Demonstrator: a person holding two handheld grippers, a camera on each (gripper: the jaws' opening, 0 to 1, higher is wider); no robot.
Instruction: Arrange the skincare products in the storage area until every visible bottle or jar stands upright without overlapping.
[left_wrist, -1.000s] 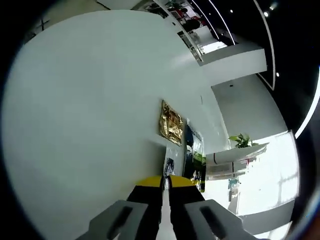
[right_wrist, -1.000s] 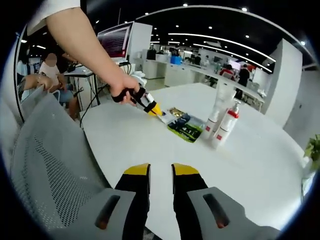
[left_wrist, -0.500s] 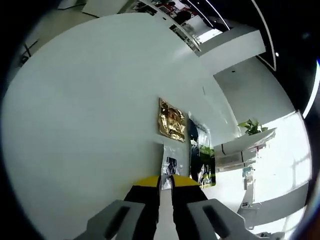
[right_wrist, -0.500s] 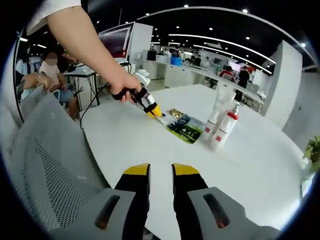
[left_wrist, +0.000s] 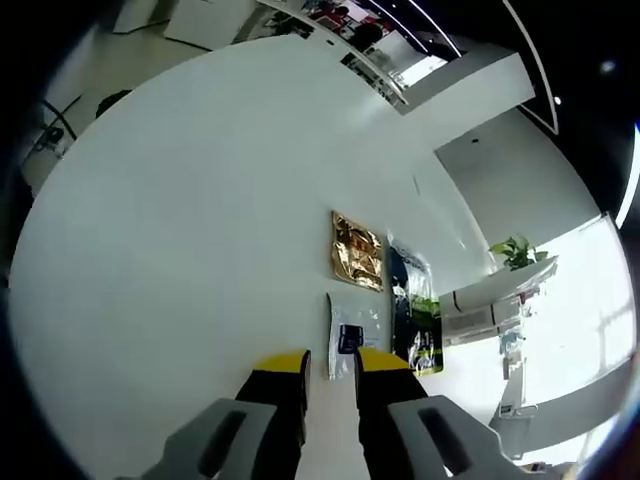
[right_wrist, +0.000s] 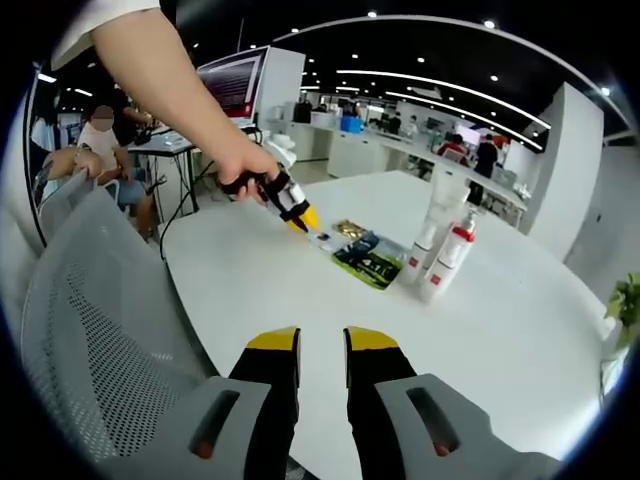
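On the round white table (right_wrist: 520, 330) stand a tall white tube (right_wrist: 438, 222) and a white pump bottle with a red collar (right_wrist: 447, 260), both upright and side by side. Beside them lie three flat sachets: a gold sachet (left_wrist: 358, 251), a dark blue-green sachet (left_wrist: 414, 312) and a white sachet (left_wrist: 351, 335). My left gripper (left_wrist: 331, 362) is open just short of the white sachet, with nothing between its jaws. In the right gripper view a hand holds the left gripper (right_wrist: 301, 217) at the sachets (right_wrist: 368, 256). My right gripper (right_wrist: 322, 345) hangs open over the table's near edge, far from the bottles.
A grey mesh chair (right_wrist: 90, 330) stands at the table's near left. Behind it are a desk with a monitor (right_wrist: 230, 80) and seated people. A white counter with a green plant (left_wrist: 518, 252) lies beyond the table.
The left jaws have opened and let go of the white sachet, which now lies flat on the table. The left gripper has drawn back slightly. The right gripper has not moved.
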